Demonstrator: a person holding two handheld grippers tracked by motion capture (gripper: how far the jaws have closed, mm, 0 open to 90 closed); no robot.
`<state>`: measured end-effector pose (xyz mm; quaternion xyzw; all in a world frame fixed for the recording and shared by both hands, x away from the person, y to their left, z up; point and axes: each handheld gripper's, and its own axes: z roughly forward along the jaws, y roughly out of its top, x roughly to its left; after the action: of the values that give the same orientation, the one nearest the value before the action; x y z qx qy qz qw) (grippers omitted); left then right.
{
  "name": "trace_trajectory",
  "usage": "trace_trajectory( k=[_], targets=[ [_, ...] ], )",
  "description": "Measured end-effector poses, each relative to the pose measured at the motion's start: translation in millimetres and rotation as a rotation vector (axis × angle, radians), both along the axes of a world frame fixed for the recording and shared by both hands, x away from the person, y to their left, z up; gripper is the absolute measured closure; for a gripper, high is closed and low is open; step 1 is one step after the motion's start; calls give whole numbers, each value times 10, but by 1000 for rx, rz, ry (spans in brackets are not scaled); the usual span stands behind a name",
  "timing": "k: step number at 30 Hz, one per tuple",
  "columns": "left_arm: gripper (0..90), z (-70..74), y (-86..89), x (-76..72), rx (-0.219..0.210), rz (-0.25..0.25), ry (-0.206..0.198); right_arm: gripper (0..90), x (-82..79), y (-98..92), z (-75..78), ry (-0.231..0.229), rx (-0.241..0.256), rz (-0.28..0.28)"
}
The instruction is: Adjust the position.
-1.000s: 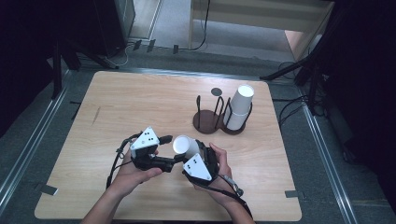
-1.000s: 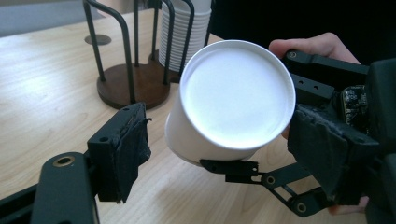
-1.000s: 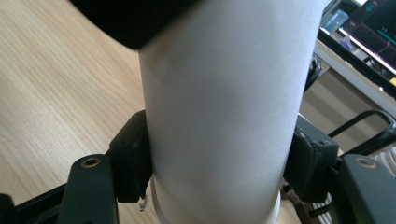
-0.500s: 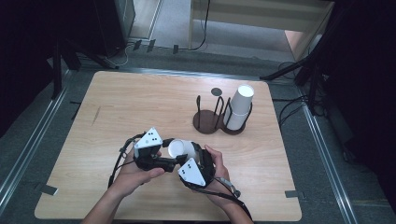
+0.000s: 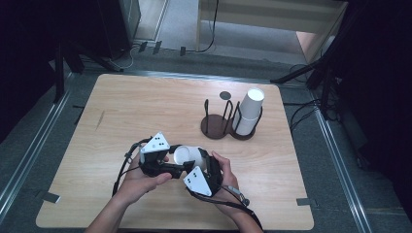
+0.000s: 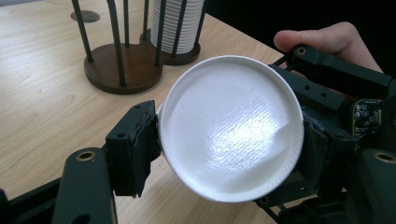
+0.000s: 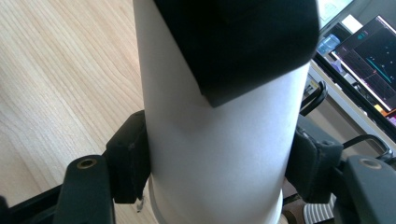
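Both grippers have drawn slightly toward the worktop's (image 5: 121, 107) near edge; the left gripper (image 5: 171, 165) and right gripper (image 5: 206, 167) each have their fingers clamped on the white paper cup (image 5: 187, 156) between them.

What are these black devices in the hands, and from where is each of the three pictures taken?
They are hand-held tools with two black jaws, one in each hand of a person; there is no robot arm. The high view looks down on a wooden table. The other two views come from cameras riding on the tools themselves. The left gripper and the right gripper are both shut on one white paper cup, held above the table; the left gripper view shows its flat bottom, the right gripper view its side. Farther back stands a dark cup holder with wire posts, carrying a stack of cups.
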<state>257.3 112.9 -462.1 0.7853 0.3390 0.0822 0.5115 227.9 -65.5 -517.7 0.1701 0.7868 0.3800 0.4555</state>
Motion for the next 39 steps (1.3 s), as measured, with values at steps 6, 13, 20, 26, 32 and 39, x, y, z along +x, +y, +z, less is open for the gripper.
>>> trace_trajectory(
  k=[6, 13, 20, 26, 32, 39],
  targets=[
    [317, 0, 7, -3, -3, 0, -14, 277, 9, -6, -1, -1, -1, 3],
    [342, 0, 30, 2, -29, -11, -21, 199, 27, -32, 15, 9, 12, 13],
    [345, 11, 110, 5, -58, 18, -66, 149, 50, -78, 43, 16, 38, 0],
    [345, 20, 208, 1, -103, 106, -149, 148, 75, -143, 96, 9, 57, -11],
    [345, 24, 274, -19, -162, 172, -258, 148, 104, -214, 149, 6, 86, -36],
    [346, -12, 321, 4, -213, 198, -345, 149, 115, -238, 178, 9, 106, -67]
  ],
)
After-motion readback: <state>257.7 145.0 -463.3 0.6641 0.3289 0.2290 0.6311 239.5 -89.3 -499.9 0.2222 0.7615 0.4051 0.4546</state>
